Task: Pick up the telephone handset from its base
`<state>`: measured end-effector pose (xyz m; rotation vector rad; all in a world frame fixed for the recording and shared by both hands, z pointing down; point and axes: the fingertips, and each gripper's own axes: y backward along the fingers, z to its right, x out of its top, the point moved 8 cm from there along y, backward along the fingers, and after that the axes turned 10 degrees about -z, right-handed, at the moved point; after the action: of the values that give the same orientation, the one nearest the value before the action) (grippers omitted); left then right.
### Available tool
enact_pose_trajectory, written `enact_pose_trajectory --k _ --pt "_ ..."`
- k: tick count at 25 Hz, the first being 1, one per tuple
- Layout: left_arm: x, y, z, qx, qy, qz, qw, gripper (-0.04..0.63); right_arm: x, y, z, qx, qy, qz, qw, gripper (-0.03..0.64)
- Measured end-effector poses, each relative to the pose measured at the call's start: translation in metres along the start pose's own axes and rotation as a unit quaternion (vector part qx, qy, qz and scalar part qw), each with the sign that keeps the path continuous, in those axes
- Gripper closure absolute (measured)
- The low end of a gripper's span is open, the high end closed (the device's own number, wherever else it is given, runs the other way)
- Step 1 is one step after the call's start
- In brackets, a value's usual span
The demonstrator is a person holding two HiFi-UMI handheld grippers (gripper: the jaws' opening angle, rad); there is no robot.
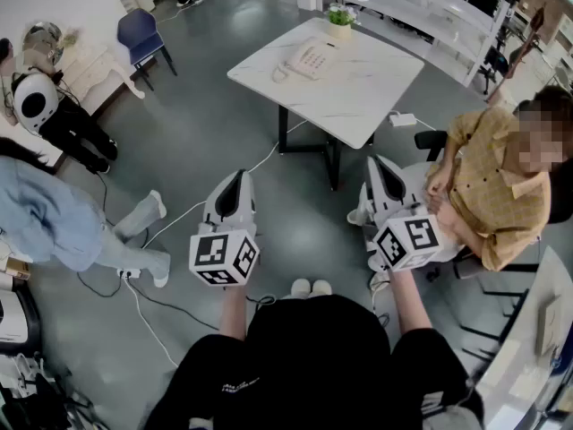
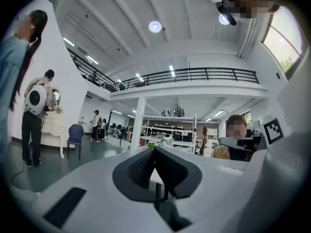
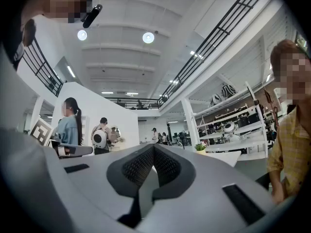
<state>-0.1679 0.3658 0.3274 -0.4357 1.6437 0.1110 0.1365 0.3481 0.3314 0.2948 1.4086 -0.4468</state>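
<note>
In the head view a white telephone (image 1: 309, 59) sits on the far side of a white marble-look table (image 1: 358, 88), its handset (image 1: 285, 70) resting on the base's left side. Both grippers are held level over the floor, well short of the table. My left gripper (image 1: 238, 179) is shut with nothing between its fingers, which meet at their tips in the left gripper view (image 2: 155, 150). My right gripper (image 1: 377, 164) is likewise shut and empty (image 3: 153, 147). The telephone does not show in either gripper view.
A small potted plant (image 1: 340, 14) stands at the table's far corner and a white power strip (image 1: 403, 119) at its right corner. A person in a yellow shirt (image 1: 488, 186) sits right of the table. Two people (image 1: 45, 218) stand at the left near a blue chair (image 1: 139, 34). Cables cross the floor.
</note>
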Motion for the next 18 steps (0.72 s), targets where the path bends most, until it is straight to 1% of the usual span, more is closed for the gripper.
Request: enact_pose_trajectory --k 3,6,12,18 --pt "0.008 0.0 -0.004 0.0 -0.005 0.01 0.9999 0.597 0.008 0.0 0.004 -0.006 0.001 0.009 1.0 0.626" --pt "0.008 0.002 -0.009 0.006 -0.005 0.013 0.9999 0.597 0.007 0.0 0.007 -0.007 -0.001 0.012 1.0 0.626" --pt "0.009 -0.002 -0.006 0.015 -0.007 0.007 0.9998 0.597 0.007 -0.005 0.014 0.005 -0.011 0.012 1.0 0.626" --pt "0.01 -0.013 0.004 0.015 -0.003 0.002 0.9999 0.597 0.007 -0.005 0.029 0.012 -0.025 0.015 1.0 0.626"
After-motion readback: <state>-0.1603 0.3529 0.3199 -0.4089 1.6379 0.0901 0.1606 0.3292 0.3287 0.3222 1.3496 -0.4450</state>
